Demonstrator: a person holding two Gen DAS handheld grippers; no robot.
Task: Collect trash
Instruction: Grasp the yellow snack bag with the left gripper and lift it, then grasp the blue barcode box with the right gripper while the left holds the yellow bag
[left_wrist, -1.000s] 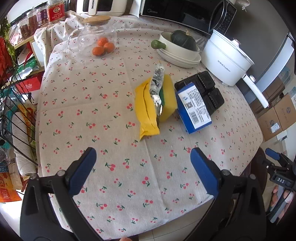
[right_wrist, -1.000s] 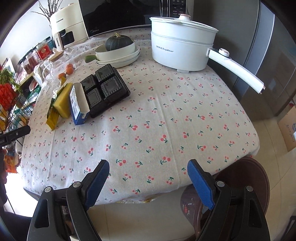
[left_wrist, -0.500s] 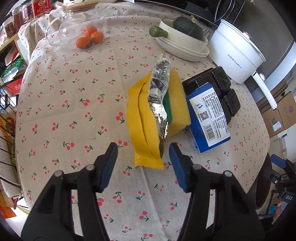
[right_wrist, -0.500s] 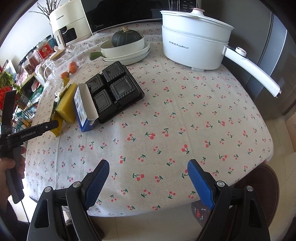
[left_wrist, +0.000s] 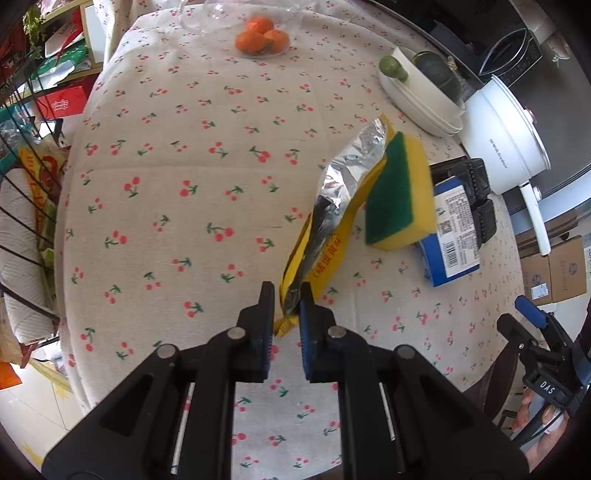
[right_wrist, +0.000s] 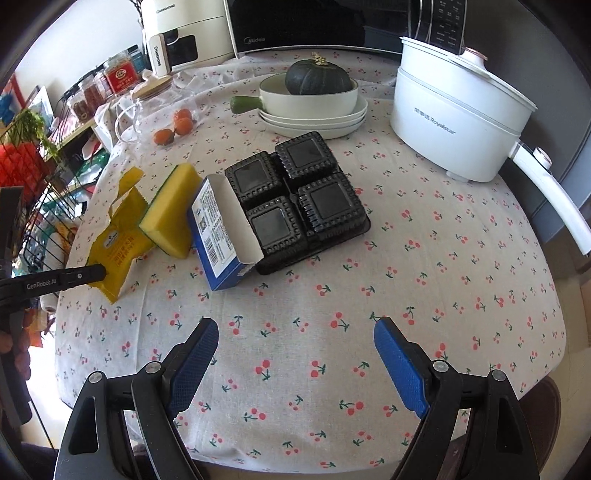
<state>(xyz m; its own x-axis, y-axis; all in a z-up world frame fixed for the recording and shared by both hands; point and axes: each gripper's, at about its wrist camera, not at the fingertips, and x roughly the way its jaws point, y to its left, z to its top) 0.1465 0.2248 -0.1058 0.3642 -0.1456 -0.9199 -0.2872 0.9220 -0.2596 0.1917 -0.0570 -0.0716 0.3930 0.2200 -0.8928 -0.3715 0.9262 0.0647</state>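
Left gripper (left_wrist: 287, 306): its jaws have just been closing and now pinch the near end of a yellow snack wrapper (left_wrist: 325, 251), whose torn silver lining faces up. The wrapper lies on the cherry-print tablecloth (left_wrist: 177, 192), its far part tucked under a yellow-and-green sponge (left_wrist: 399, 195) that leans toward a blue box (left_wrist: 452, 236). Right gripper (right_wrist: 295, 354): jaws spread wide with nothing between them, held above bare cloth near the table edge. Ahead of it lies a black plastic tray (right_wrist: 299, 199) with 4 square cups, touching the blue box. Behind stand a white pot (right_wrist: 454, 110), stacked dishes (right_wrist: 314, 114) holding 1 dark squash (right_wrist: 317, 77), and 3 oranges (left_wrist: 262, 35).
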